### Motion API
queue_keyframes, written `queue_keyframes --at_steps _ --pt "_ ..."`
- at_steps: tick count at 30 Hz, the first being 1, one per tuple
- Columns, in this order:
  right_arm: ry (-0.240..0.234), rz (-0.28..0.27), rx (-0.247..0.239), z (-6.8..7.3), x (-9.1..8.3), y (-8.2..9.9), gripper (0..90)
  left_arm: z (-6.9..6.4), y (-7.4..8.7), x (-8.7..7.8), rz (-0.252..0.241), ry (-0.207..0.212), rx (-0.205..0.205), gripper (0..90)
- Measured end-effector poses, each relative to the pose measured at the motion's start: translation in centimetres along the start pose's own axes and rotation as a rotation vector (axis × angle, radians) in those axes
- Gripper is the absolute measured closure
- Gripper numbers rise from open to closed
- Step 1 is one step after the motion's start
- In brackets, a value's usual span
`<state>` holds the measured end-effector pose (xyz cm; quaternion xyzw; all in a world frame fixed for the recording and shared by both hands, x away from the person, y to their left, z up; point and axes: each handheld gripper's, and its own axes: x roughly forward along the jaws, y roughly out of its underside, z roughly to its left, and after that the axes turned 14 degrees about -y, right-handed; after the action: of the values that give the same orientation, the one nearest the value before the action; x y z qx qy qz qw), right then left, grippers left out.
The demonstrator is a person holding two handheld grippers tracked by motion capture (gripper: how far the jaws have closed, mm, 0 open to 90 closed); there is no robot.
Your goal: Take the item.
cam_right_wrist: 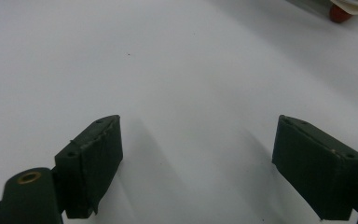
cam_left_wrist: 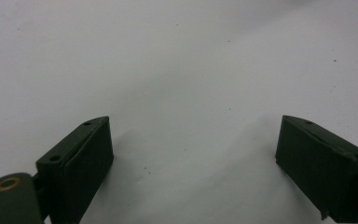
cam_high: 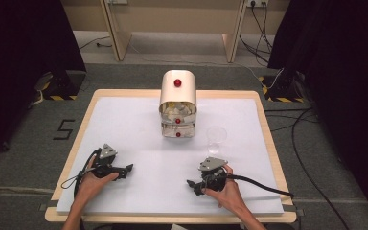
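A cream dispenser [cam_high: 178,103] with a red knob on its rounded top and a red knob low on its front stands at the back middle of the white table sheet [cam_high: 139,139]. A clear plastic cup [cam_high: 216,138] stands just right of it. My left gripper [cam_high: 127,169] rests on the sheet at the front left, held by a hand. In the left gripper view the left gripper [cam_left_wrist: 193,163] is open, with bare sheet between the jaws. My right gripper [cam_high: 191,185] rests at the front right, pointing left. It [cam_right_wrist: 198,163] is open and holds nothing.
The sheet lies on a wooden table [cam_high: 268,139] with grey carpet around it. Cables [cam_high: 306,158] run over the floor at the right. A corner of the dispenser's base with a red knob [cam_right_wrist: 339,12] shows at the top right of the right gripper view.
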<state>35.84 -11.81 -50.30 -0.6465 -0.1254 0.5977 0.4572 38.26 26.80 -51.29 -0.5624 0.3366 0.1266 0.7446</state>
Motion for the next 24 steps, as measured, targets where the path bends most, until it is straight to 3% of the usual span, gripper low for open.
queue_keyframes --at_steps 7,13,24 --pt "0.004 -0.010 -0.004 0.0 -0.1 -0.1 17.4 0.0 0.0 0.0 -0.001 0.000 -0.001 9.8" --pt "0.006 -0.052 -0.012 -0.2 -0.6 -0.5 19.7 0.0 0.0 0.0 0.000 -0.002 0.000 9.8" --pt "0.023 -0.135 -0.076 -0.2 -1.6 -3.5 22.9 0.0 0.0 0.0 0.000 0.000 0.000 9.8"
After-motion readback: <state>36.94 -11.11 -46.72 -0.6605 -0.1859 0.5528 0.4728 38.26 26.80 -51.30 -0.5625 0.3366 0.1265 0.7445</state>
